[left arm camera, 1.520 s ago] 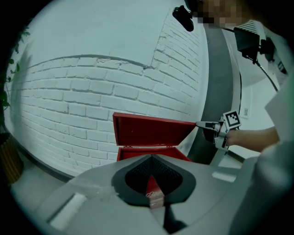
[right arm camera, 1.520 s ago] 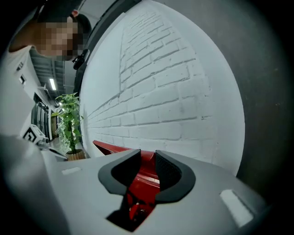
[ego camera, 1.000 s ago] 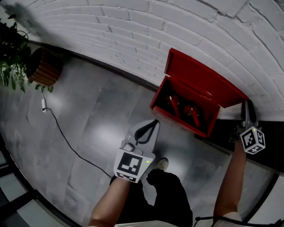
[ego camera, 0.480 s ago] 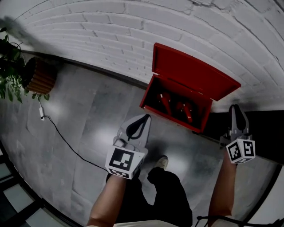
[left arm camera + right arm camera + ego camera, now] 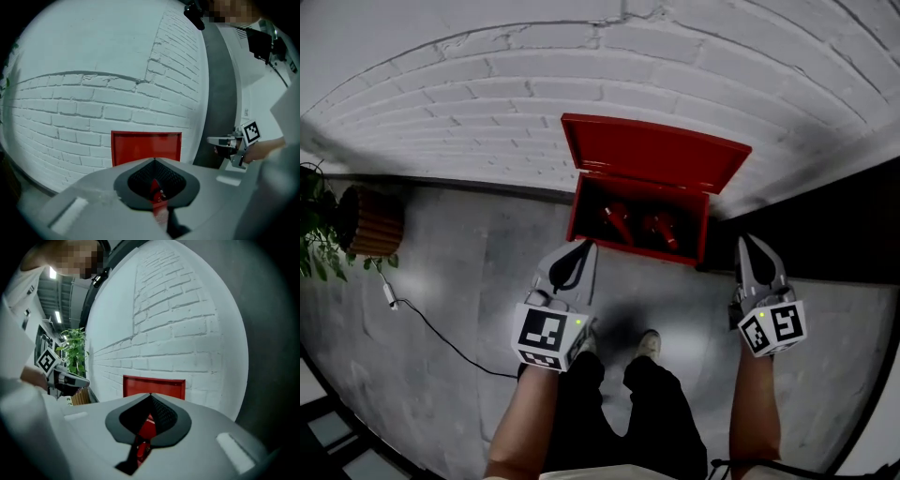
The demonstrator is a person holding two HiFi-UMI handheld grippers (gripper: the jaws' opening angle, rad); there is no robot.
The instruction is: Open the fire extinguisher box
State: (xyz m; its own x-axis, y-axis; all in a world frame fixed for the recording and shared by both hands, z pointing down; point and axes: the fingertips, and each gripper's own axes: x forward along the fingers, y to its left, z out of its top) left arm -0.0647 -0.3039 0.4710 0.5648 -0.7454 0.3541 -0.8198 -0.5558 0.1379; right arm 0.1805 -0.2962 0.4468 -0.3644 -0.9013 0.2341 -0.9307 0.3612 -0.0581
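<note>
Two sets of fingers are pressed together on nothing: the left gripper [image 5: 584,246] is closed, and the right gripper [image 5: 748,241] has just been closing, empty. The fire extinguisher box [image 5: 579,208] stands ahead of both tips, between them, with its lid [image 5: 652,155] already up against the brick wall [image 5: 487,103]. It looks like stiff, smooth sheet metal, probably slippery; I would pinch the lid's free edge.

The red fire extinguisher box [image 5: 637,247] stands open against the brick wall [image 5: 487,103], lid [image 5: 652,155] raised, extinguishers [image 5: 661,228] inside.

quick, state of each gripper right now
left gripper: shut, holding nothing
right gripper: just closed shut, nothing between its jaws
</note>
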